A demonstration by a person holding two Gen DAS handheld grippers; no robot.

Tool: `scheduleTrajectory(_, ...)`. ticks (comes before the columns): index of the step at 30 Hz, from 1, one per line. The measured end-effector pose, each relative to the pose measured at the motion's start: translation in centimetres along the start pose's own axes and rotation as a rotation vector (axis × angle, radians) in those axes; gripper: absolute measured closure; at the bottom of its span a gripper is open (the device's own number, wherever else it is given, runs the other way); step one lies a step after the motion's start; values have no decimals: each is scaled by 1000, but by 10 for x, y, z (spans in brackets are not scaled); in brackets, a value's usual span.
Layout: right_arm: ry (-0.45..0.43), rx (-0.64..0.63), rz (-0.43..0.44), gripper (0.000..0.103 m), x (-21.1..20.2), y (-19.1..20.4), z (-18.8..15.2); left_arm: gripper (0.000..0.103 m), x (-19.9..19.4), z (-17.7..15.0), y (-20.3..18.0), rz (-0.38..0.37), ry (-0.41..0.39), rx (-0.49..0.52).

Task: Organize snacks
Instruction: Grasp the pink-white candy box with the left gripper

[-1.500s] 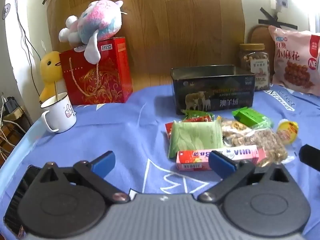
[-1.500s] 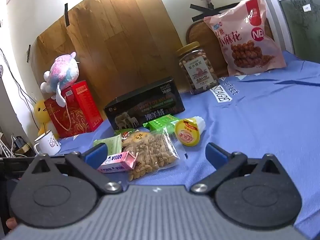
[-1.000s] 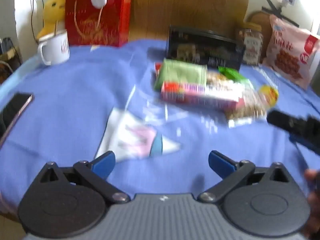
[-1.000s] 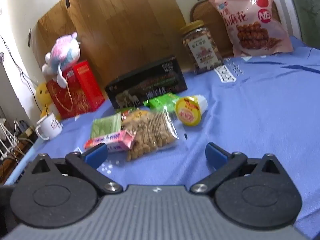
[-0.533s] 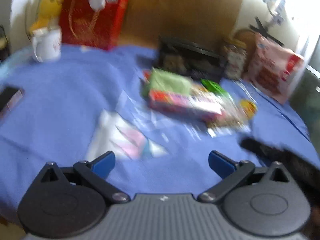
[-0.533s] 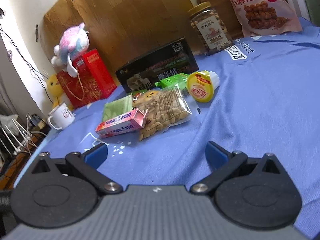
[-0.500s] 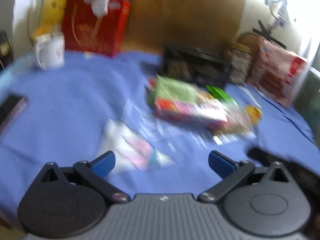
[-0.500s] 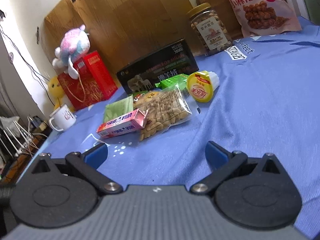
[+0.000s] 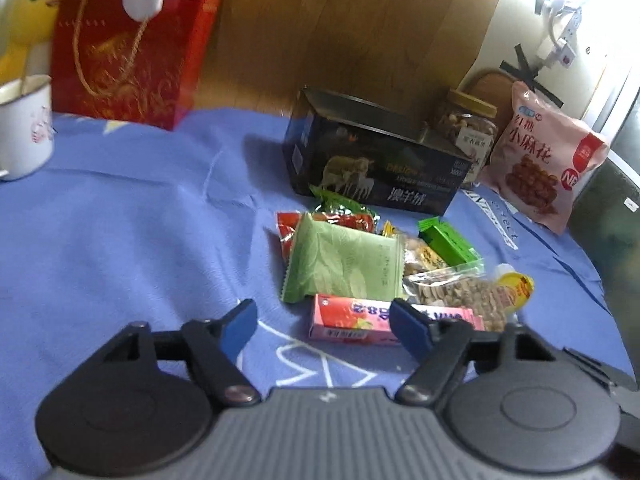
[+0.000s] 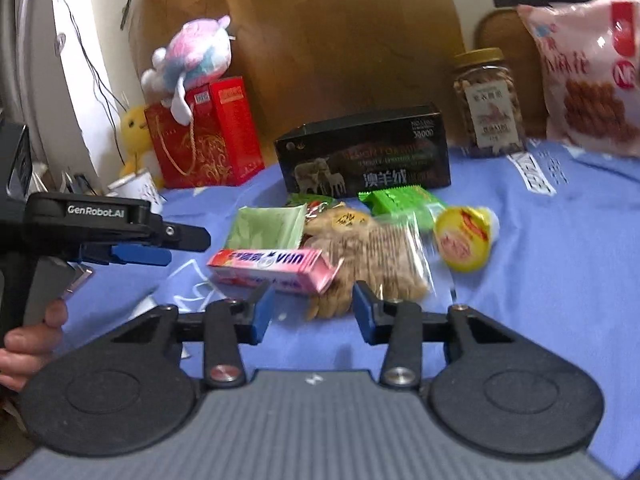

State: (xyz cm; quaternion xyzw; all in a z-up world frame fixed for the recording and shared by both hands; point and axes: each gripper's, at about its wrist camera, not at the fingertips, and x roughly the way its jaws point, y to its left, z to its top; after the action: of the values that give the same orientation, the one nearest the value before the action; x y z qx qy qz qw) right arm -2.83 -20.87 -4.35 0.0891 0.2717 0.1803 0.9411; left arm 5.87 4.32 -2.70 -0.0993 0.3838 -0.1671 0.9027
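Approach step: both grippers face the loose snack pile, nothing grasped. The left gripper (image 9: 320,322) and right gripper (image 10: 313,307) are closing their fingers on air near the pink rectangular cardboard candy box (image 9: 362,320); next, one must straddle it for the open black rectangular tin (image 9: 376,168).

Both wrist views look low and close across the shared snack pile (image 9: 380,268)
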Motion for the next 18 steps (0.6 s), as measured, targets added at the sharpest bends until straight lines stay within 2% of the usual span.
scheduleTrajectory(3,21,-26,-18,63,18,1,7,43,14,-1,3,-26,46,3)
scheduleTrajectory(4,30,-31,-16,69,22,2,7,45,15,-4,5,-51,45,-15)
scheduleTrajectory(5,44,-32,-2,74,28,3,8,54,14,-5,6,-89,51,-32)
scheduleTrajectory(7,56,-43,10,75,30,6,7,55,7,-9,4,-78,46,-45)
scheduleTrajectory(12,18,-89,-3,79,18,15,7,57,-12,-9,-8,-80,37,-33)
scheduleTrajectory(18,-41,-94,-11,79,15,9,35,57,-20,31,-25,-88,-38,13)
